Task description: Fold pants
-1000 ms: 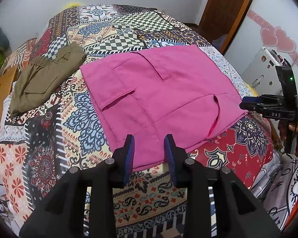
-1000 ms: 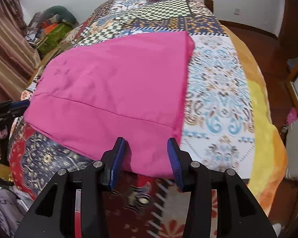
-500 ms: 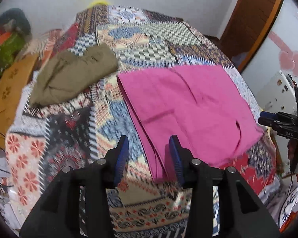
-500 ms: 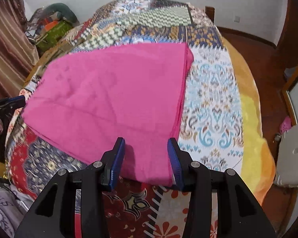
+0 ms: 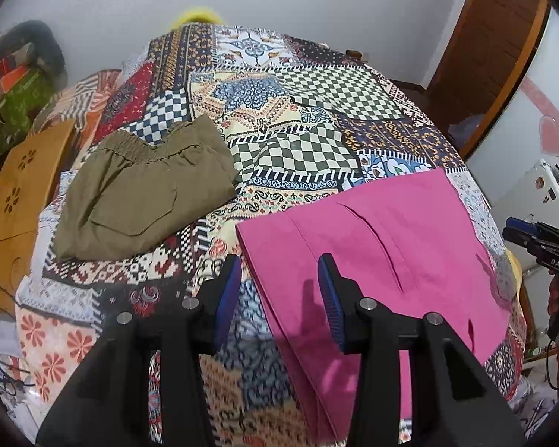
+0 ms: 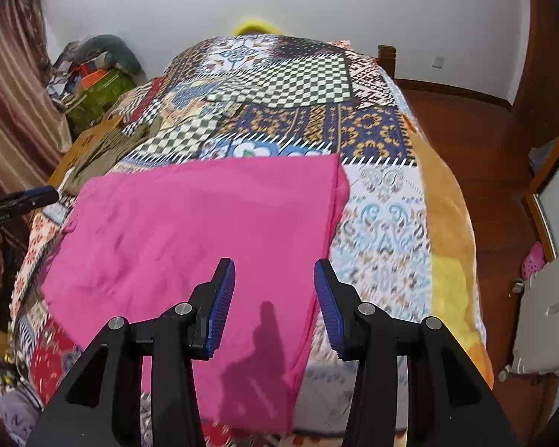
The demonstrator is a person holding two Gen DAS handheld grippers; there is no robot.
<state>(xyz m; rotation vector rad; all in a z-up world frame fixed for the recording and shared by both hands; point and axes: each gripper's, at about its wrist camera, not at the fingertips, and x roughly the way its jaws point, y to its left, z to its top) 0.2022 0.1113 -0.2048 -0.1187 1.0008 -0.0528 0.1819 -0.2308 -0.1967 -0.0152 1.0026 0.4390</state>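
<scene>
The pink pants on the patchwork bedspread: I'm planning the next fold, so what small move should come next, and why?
Probably lower both grippers back to the near edge of the folded pink cloth pants. The left gripper and right gripper both hover open and empty above them, and the pants lie flat as a wide rectangle that looks to need another fold.

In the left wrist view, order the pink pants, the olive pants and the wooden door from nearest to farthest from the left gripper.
From the left gripper:
1. Pink pants, right under its fingers, spreading right.
2. Olive pants, folded, farther up the bed on the left.
3. Wooden door, past the bed, far right.
</scene>
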